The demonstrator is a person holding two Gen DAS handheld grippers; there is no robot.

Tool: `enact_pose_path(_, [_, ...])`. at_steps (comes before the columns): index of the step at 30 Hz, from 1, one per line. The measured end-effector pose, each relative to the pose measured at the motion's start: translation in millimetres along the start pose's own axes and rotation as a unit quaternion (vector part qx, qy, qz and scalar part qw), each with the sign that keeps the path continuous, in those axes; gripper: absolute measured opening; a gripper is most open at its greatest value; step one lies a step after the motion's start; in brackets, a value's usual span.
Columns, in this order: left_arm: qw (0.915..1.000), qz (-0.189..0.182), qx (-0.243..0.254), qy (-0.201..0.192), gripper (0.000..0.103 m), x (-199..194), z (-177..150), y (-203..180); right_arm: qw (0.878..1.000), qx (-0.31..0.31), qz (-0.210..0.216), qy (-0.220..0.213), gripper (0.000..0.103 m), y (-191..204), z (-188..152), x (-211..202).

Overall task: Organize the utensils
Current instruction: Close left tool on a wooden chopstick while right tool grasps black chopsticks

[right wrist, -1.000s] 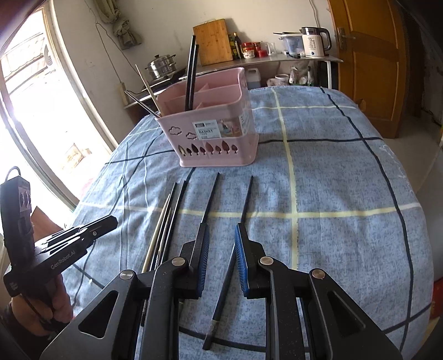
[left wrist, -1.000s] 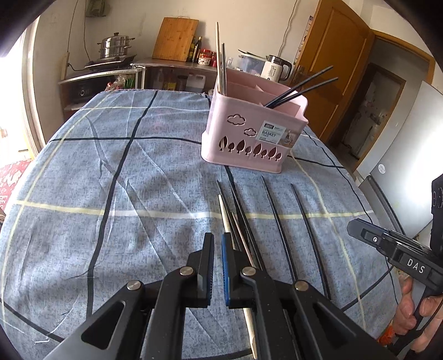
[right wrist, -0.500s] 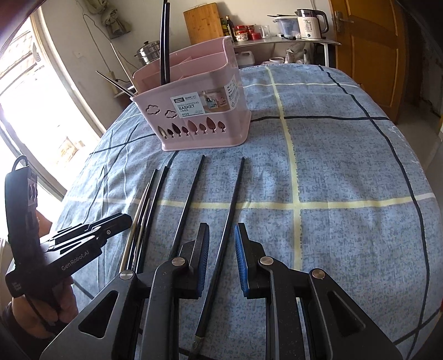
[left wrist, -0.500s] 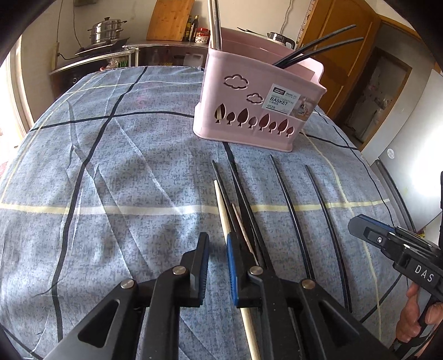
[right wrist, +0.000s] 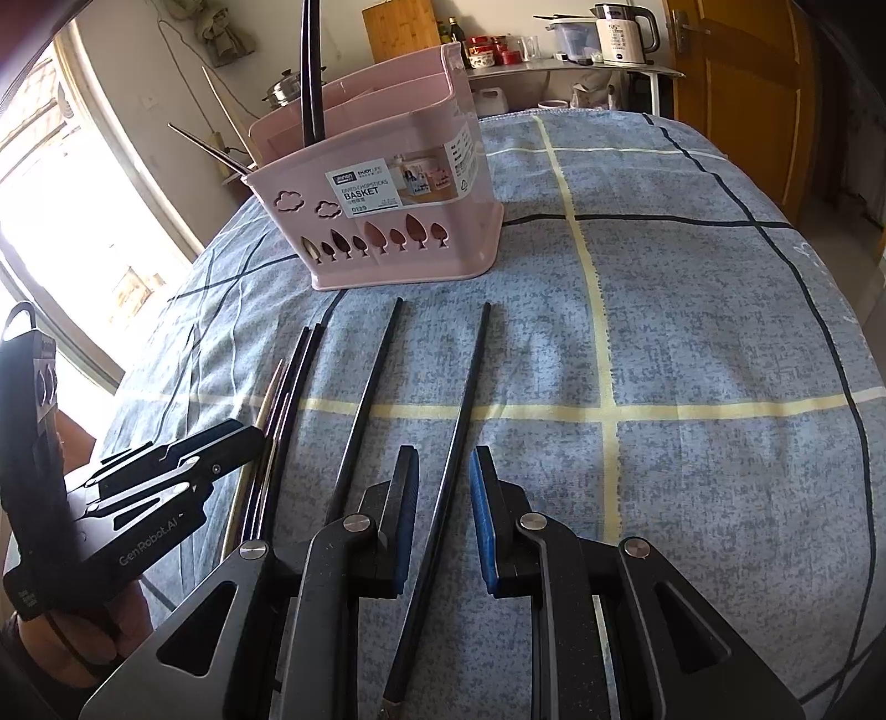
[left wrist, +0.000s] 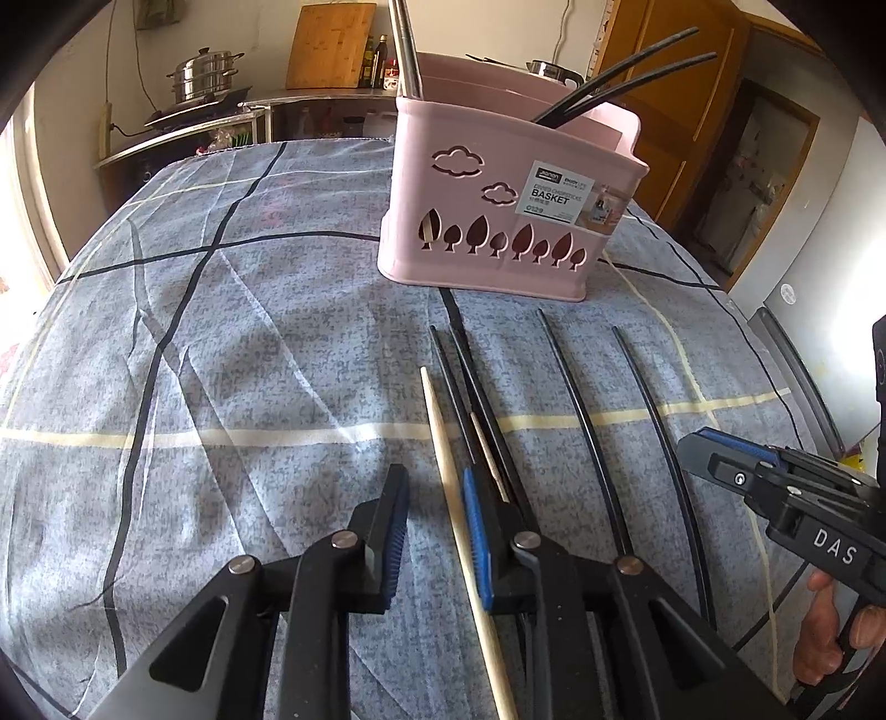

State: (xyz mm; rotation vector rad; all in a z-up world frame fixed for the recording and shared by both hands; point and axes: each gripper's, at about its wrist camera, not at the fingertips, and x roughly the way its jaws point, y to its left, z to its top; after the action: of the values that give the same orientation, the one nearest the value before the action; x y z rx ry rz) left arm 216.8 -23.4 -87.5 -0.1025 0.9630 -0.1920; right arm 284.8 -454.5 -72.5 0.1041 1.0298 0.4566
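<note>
A pink chopstick basket (left wrist: 498,221) (right wrist: 387,221) stands on the blue checked tablecloth and holds several chopsticks. More chopsticks lie in front of it. My left gripper (left wrist: 434,531) is open, low over the cloth, with a pale wooden chopstick (left wrist: 443,443) lying between its jaws; a bundle of dark chopsticks (left wrist: 476,399) lies just right of it. My right gripper (right wrist: 443,515) is open around a single black chopstick (right wrist: 459,432). Another black chopstick (right wrist: 371,399) lies just to its left.
The round table's edge curves close on both sides. A counter with a steel pot (left wrist: 205,75), a cutting board (left wrist: 329,44) and a kettle (right wrist: 623,27) stands behind. A wooden door (right wrist: 736,83) is at the right.
Both grippers have moved forward and down towards the chopsticks and their jaws have opened wider. The wooden chopstick now lies between the left jaws and a black one between the right jaws.
</note>
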Motion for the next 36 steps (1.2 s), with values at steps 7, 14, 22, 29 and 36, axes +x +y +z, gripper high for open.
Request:
enact_pose_path(7, [0.9999, 0.01, -0.008, 0.0, 0.02, -6, -4, 16, 1.0, -0.002, -0.009, 0.002, 0.02, -4, 3, 4])
enact_pose_path(14, [0.9996, 0.009, -0.024, 0.013, 0.02, -1, 10, 27, 1.0, -0.003, -0.013, 0.008, 0.02, -7, 16, 13])
enact_pose_path(22, [0.9992, 0.025, -0.021, 0.024, 0.02, 14, 32, 23, 0.999, 0.013, -0.016, 0.025, 0.02, -9, 39, 34])
enact_pose_path(29, [0.9983, 0.051, -0.007, 0.026, 0.008, 18, 37, 16, 0.999, 0.004, -0.046, 0.029, 0.009, -1, 51, 46])
enact_pose_path(36, [0.999, 0.025, -0.019, 0.031, 0.005, 14, 39, 25, 0.999, 0.008, -0.04, 0.034, 0.006, -3, 55, 43])
